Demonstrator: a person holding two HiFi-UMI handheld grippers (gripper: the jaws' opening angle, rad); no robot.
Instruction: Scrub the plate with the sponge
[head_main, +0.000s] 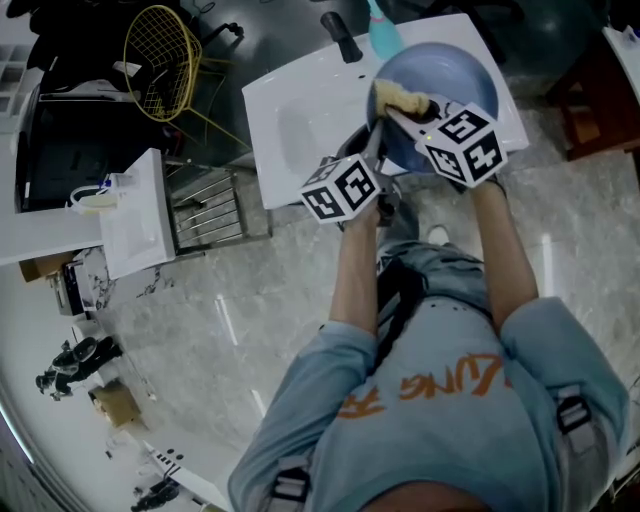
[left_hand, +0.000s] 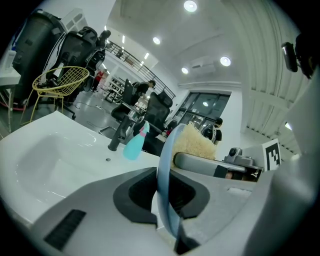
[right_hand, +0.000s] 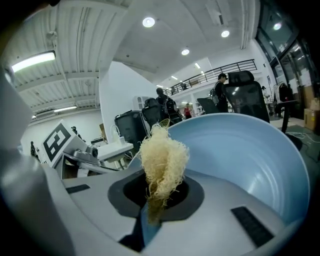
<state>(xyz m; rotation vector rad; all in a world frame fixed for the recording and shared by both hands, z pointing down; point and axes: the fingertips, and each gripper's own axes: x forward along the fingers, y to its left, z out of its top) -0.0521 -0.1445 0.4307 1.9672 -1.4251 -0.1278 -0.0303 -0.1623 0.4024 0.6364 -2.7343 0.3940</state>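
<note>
Two tools grip: left tool (left_hand: 169, 215) plate (left_hand: 162, 165), right tool (right_hand: 155, 202) sponge (right_hand: 162, 160); spray bottle (left_hand: 134, 146) beyond.

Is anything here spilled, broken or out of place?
Nothing stands out. The left gripper grips the blue plate by its rim over the white sink; the right gripper holds the sponge against it. No spill or damage shows.
</note>
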